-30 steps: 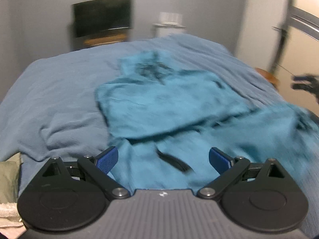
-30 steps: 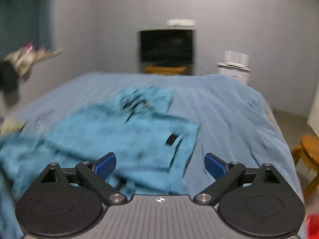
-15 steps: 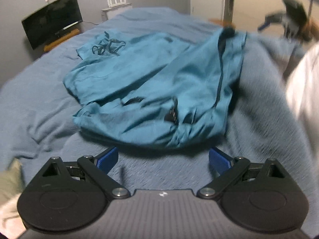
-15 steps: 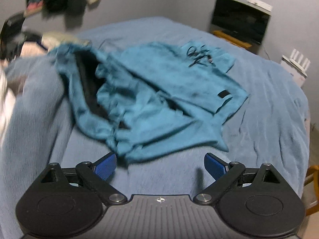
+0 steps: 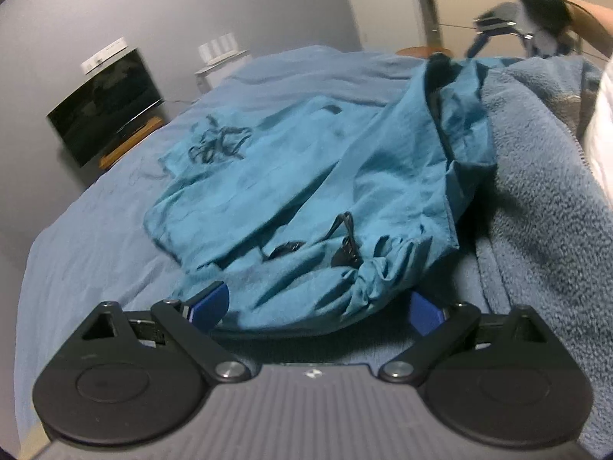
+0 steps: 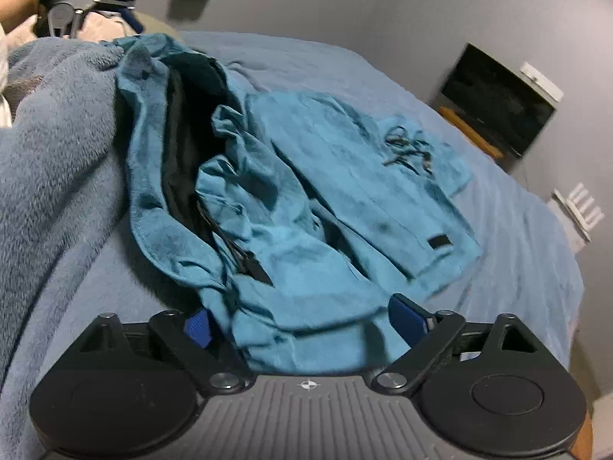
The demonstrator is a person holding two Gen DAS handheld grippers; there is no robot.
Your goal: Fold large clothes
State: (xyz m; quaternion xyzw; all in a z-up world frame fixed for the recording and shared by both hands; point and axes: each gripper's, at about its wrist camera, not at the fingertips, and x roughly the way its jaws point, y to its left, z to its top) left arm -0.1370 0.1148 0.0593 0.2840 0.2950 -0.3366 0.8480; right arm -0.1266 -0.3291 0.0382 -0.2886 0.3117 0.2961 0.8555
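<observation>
A teal garment (image 5: 306,176) of soft, napped fabric lies crumpled on the bed (image 5: 95,237), black cords (image 5: 218,143) tangled on its far end and a small black tag (image 6: 438,242) near one hem. Beside the garment, a fleecy grey-blue blanket (image 5: 536,199) is heaped. Left tool (image 5: 318,306) and right tool (image 6: 302,320) both stand spread wide, garment edge between their blue pads, ungripped.

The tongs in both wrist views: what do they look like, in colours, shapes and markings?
Both pairs look alike. The left tongs have two blue ribbed fingers on black link arms with silver pivot pins, two round black discs, and a grey ribbed body with a small white mark. The right tongs match, with a small crosshair mark on the grey body.
</observation>
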